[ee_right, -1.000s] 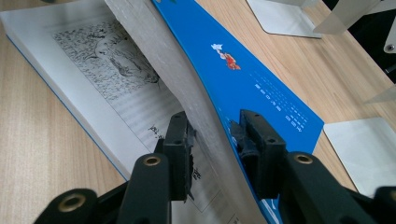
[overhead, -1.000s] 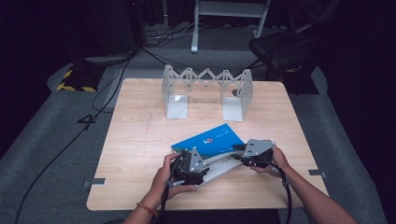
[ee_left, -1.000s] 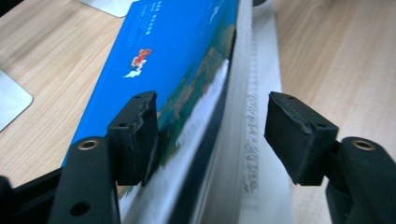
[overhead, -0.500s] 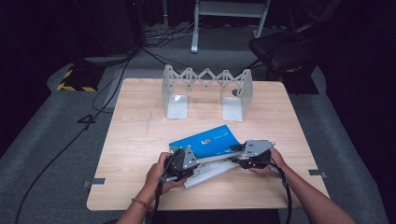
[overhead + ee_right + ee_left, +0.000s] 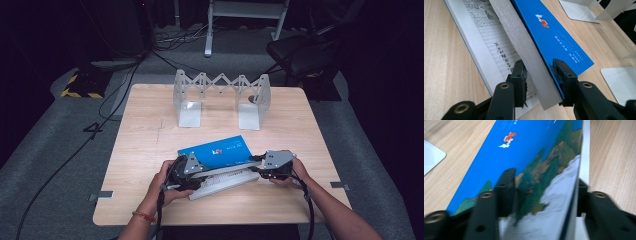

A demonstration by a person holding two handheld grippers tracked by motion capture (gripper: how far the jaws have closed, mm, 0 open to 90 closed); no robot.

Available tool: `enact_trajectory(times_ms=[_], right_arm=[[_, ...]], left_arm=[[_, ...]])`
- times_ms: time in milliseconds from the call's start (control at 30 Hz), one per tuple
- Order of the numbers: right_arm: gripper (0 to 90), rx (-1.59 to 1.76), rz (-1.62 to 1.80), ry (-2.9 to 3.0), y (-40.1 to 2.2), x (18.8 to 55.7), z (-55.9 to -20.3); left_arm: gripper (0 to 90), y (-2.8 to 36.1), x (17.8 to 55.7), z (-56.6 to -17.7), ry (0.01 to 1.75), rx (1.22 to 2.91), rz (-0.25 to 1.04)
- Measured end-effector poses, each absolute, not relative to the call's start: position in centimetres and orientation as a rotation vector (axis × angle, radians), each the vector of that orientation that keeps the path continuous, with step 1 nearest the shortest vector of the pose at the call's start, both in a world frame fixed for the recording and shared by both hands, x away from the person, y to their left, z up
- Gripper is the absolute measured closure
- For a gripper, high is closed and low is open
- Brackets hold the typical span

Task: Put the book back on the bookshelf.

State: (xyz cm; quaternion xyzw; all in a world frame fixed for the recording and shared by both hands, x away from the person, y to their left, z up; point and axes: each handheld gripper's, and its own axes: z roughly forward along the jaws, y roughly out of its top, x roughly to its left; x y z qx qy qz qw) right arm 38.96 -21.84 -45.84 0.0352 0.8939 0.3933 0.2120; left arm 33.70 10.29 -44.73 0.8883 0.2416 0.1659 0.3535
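near the front edge of the desk [image 5: 150, 150], about midway between its two front corners, lies one blue book [image 5: 220, 151], part open, its blue cover lifted off the white pages. i hold one gripper in each hand, two in all. my left gripper [image 5: 186, 172] is at the book's left end; its fingers have just been opening, and they stand either side of the cover and page block, though i cannot tell whether they press. my right gripper [image 5: 270, 165] is at the book's right end, fingers closed on the cover and the grey page block beneath it. toward the far edge stands one folding metal book rack [image 5: 220, 95] with two flat foot plates.
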Motion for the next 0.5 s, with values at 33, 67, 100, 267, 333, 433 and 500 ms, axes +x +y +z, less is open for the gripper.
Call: enact_trajectory(times_ms=[33, 67, 100, 267, 333, 433, 500], right_arm=[[65.9, 0.086, 1.085, 2.478, -21.7, 38.8, -45.7], [66.4, 0.076, 1.076, 2.473, -21.6, 38.6, -45.7], [67.1, 0.062, 1.063, 2.477, -21.4, 38.3, -45.6], [68.4, 0.042, 1.040, 2.475, -20.8, 37.8, -45.2], [68.8, 0.029, 1.027, 2.468, -20.4, 37.4, -44.9], [69.5, 0.011, 1.021, 2.463, -19.9, 37.1, -44.7], [69.8, 0.014, 1.022, 2.463, -19.6, 36.9, -44.6]], left_arm=[[43.9, 10.0, 33.4, -44.5, 0.626, 2.296, 0.429], [43.0, 9.6, 33.1, -44.1, 0.639, 2.294, 0.449], [41.4, 9.2, 32.8, -43.8, 0.634, 2.299, 0.462], [38.8, 7.2, 32.0, -43.2, 0.622, 2.324, 0.482], [37.5, 6.2, 31.8, -43.4, 0.621, 2.345, 0.492], [35.6, 5.3, 32.1, -43.9, 0.629, 2.381, 0.514], [34.2, 5.0, 32.4, -44.3, 0.650, 2.395, 0.524]])
